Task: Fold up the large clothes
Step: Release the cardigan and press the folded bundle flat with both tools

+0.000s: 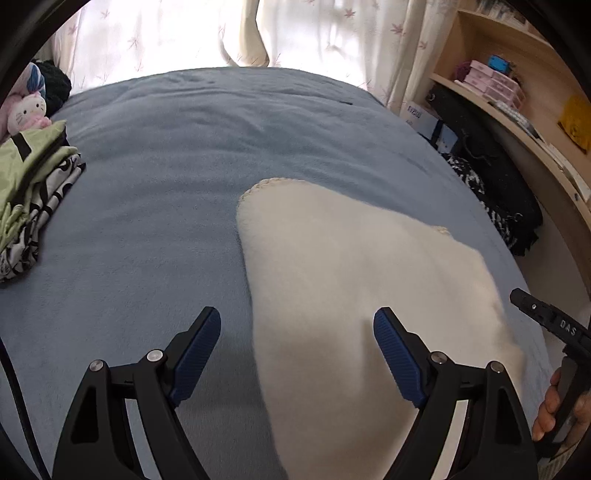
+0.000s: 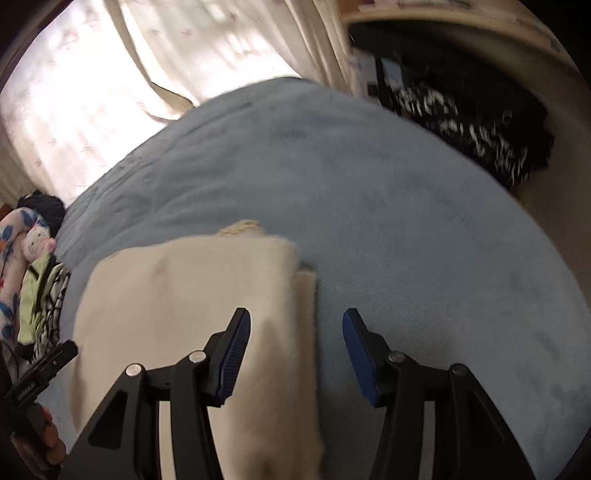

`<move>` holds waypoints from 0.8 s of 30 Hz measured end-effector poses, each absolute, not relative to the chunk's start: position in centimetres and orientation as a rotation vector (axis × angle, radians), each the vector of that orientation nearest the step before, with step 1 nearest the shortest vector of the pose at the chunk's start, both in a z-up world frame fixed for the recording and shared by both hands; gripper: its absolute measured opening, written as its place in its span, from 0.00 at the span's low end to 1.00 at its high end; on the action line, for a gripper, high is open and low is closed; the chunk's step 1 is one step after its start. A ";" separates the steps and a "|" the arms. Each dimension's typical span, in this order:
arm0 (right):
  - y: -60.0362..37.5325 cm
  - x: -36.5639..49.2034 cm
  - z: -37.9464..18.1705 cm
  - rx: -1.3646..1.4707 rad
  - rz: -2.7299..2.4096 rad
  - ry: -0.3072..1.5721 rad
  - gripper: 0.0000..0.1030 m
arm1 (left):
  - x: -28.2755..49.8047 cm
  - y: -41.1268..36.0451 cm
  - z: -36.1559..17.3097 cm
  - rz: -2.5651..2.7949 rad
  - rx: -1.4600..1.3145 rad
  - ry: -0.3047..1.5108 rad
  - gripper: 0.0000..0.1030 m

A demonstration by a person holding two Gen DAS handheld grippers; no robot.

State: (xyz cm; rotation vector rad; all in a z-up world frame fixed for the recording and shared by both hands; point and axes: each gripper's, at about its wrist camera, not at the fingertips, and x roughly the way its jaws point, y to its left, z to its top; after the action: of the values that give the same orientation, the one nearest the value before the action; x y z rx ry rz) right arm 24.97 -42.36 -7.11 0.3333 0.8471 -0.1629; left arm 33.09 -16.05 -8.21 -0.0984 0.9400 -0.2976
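A folded cream fleece garment (image 1: 351, 280) with a stitched edge lies on the blue blanket (image 1: 166, 166) of the bed. My left gripper (image 1: 297, 350) is open and empty, hovering over the garment's near left edge. In the right wrist view the same cream garment (image 2: 192, 295) lies folded, with a lower layer showing along its right side. My right gripper (image 2: 295, 350) is open and empty above the garment's right edge. Each gripper's body shows at the edge of the other's view.
A pile of folded clothes, green on black-and-white (image 1: 29, 192), sits at the bed's left edge with a plush toy (image 1: 27, 110) behind it. Curtains (image 1: 295, 33) hang at the far end. Shelves (image 1: 517, 92) and dark clothing (image 1: 491, 192) stand to the right of the bed.
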 end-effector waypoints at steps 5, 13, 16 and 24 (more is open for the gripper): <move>-36.9 19.7 -6.3 0.273 -0.043 0.800 0.51 | 27.5 -17.2 -7.6 -0.382 -0.109 0.944 0.72; -40.9 16.8 -12.2 0.382 -0.220 0.864 0.56 | 25.0 -16.1 -11.3 -0.338 -0.180 1.021 0.68; -41.8 15.5 -12.4 0.490 -0.214 0.851 0.56 | 24.7 -15.8 -11.2 -0.325 -0.187 1.013 0.68; -40.5 14.0 -11.5 0.484 -0.268 0.853 0.58 | 22.6 -15.7 -10.0 -0.287 -0.138 0.974 0.68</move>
State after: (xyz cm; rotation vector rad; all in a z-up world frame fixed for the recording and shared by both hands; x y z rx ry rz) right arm 14.02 -40.49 -11.48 0.4838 0.8534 -0.2682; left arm 22.61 -15.66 -10.02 -0.1377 0.9736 -0.2866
